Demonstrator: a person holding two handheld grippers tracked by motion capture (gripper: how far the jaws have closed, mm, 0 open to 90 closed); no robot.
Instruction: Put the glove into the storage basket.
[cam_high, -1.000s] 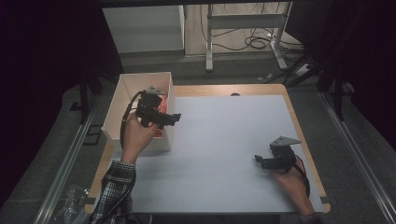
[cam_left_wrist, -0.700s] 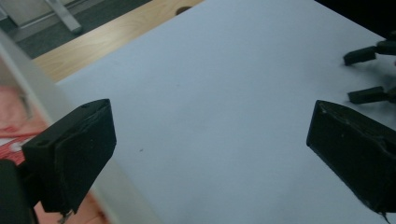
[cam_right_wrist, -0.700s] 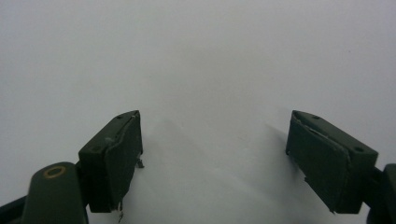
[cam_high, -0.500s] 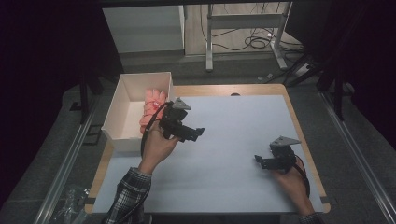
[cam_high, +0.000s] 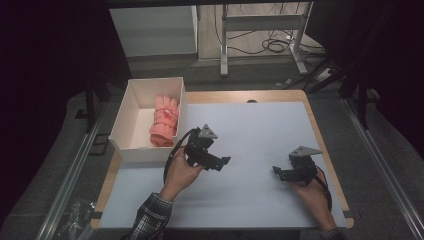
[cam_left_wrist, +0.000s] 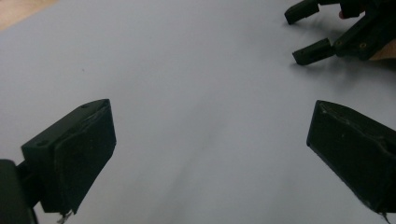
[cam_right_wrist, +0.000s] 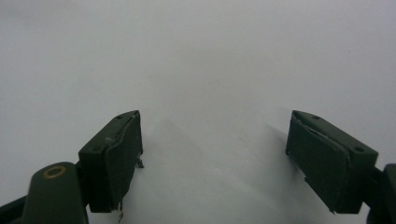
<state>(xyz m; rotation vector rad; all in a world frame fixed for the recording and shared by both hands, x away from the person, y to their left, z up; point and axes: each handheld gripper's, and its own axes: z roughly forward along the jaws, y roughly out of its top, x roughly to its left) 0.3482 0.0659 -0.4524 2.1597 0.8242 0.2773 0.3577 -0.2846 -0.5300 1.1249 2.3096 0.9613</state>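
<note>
High view: I am holding my left tongs (cam_high: 223, 162) over the pale grey desk (cam_high: 260, 130), just right of the white rectangular open-topped box (cam_high: 122, 131), their tips pointing toward the desk's right side. One rolled bundle of pink fabric gloves (cam_high: 164, 121) is lying inside that box against its right wall, its long axis running away from me, from the near wall toward the far one. The bundle is lying up and to the left of my left tongs, behind the way they are pointing; my right tongs (cam_high: 276, 172) are resting near the desk's right edge, well apart from the box. So the left hand is the nearer one by far. Count: one box, one glove bundle, two tongs, nothing else on the desk.

Left gripper view: my own jaws are standing wide apart with bare grey desk between them, gripping nothing. At the upper right corner the right tongs (cam_left_wrist: 303, 30) are showing, jaws also parted.

Right gripper view: my right jaws are spread wide, hovering low over plain desk surface, empty.

Judgement: if the bundle is wanted again, I would need to swing the left tongs back round toward the box.
</note>
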